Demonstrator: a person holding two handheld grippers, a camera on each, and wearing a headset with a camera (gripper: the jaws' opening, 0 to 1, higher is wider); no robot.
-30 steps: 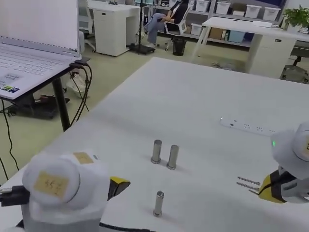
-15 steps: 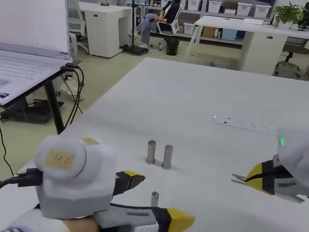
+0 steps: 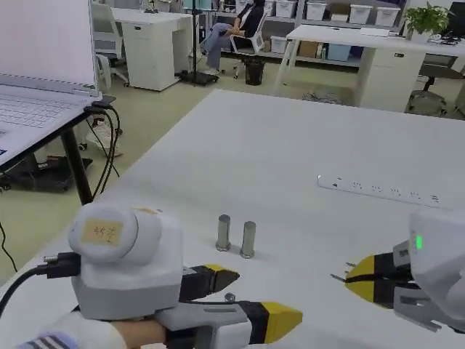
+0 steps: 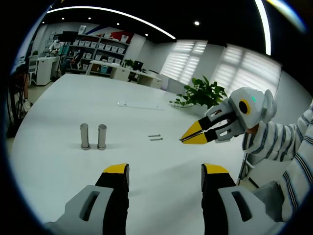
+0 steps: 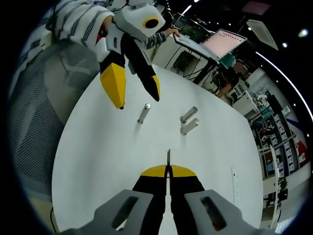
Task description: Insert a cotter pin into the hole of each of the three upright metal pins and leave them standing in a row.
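Observation:
Two upright metal pins (image 3: pixel 223 233) (image 3: pixel 248 239) stand side by side on the white table (image 3: pixel 290 145). A third pin (image 3: pixel 229 297) stands nearer to me, mostly hidden behind my left gripper (image 3: pixel 254 298), which hovers open around it. In the right gripper view that third pin (image 5: pixel 144 113) stands just beyond the left gripper's yellow fingertips (image 5: pixel 114 83). My right gripper (image 5: pixel 167 172) is shut on a thin cotter pin (image 5: pixel 168 156) that points at the metal pins. It hangs to their right (image 3: pixel 350 278). Two loose cotter pins (image 4: pixel 155 137) lie on the table beside it.
A white power strip (image 3: pixel 378 190) lies across the table's far right. A laptop (image 3: pixel 33 109) on a stand with hanging cables is off the left edge. Desks, bins and a seated person fill the room behind.
My left gripper has come forward over the nearest metal pin and now covers most of it. My right gripper has drawn left from the loose cotter pins with one in its jaws.

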